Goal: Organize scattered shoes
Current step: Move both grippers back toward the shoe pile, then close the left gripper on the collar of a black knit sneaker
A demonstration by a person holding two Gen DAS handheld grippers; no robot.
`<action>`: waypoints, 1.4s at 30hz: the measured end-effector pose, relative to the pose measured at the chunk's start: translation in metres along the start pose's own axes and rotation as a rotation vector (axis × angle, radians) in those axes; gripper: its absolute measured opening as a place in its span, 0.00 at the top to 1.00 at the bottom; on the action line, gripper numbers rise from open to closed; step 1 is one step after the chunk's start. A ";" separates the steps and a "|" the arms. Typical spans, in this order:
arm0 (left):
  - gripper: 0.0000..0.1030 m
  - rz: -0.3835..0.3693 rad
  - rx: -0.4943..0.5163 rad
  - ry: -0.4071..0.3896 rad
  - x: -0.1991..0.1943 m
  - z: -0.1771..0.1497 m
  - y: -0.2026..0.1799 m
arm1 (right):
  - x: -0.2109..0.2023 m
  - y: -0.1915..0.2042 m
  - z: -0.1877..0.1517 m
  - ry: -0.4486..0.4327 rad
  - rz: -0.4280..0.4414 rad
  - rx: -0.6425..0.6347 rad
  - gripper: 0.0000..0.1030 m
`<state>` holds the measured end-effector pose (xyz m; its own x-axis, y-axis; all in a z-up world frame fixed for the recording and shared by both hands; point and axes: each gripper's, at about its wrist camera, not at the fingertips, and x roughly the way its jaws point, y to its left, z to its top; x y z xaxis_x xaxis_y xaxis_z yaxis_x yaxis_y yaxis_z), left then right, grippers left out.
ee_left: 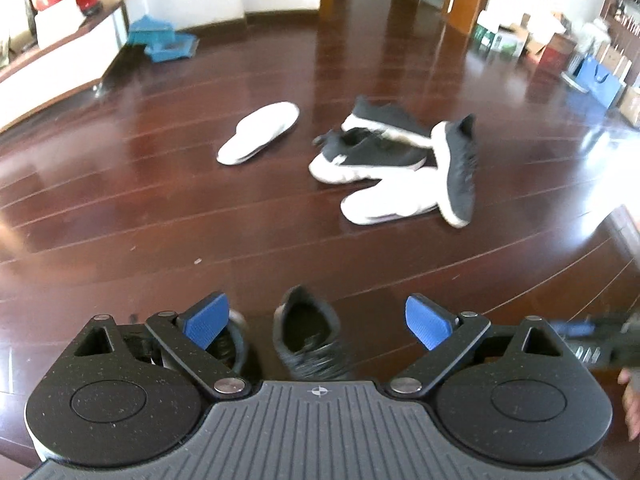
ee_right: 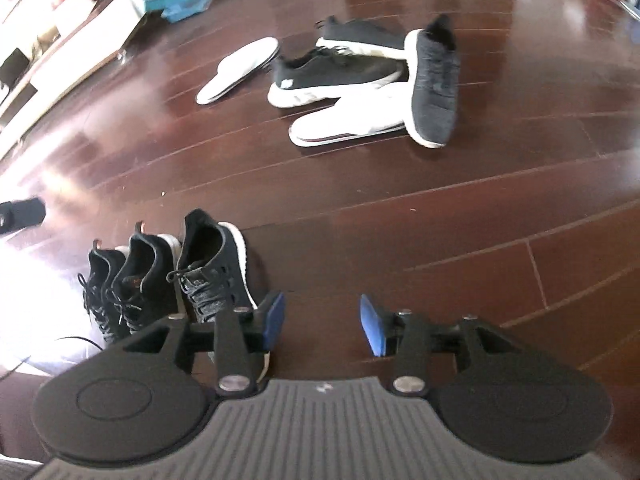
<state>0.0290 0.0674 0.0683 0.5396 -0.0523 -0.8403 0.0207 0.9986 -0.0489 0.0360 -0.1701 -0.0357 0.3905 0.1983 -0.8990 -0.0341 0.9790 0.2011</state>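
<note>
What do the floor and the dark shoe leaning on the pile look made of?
Floor: apparently wood planks with a glossy dark reddish finish; plank seams and bright window glare show. Leaning shoe: seemingly grey-black knit fabric upper, from its mottled matte texture, with a white sole edge, likely rubber or foam.

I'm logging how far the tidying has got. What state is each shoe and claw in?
Left claw: open, empty.
Right claw: open, empty.
Three black shoes: upright, lined up side by side.
Dark shoes: piled, overlapping.
Grey shoe: leaning across the pile.
White shoe: sole up.
Far white shoe: sole up, apart.
</note>
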 end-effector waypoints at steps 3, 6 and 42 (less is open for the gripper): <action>0.05 -0.015 0.000 0.018 0.001 0.007 -0.035 | -0.017 -0.019 -0.005 -0.015 -0.013 0.036 0.47; 0.05 -0.015 0.020 0.030 0.014 0.011 -0.066 | -0.032 -0.035 -0.008 -0.028 -0.024 0.065 0.45; 0.17 -0.129 0.135 -0.043 0.411 0.152 -0.232 | 0.185 -0.209 0.085 0.022 -0.080 0.053 0.43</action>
<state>0.3742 -0.1843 -0.1837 0.5609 -0.1826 -0.8075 0.2034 0.9759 -0.0794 0.1934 -0.3425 -0.2113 0.3694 0.1216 -0.9213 0.0451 0.9879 0.1484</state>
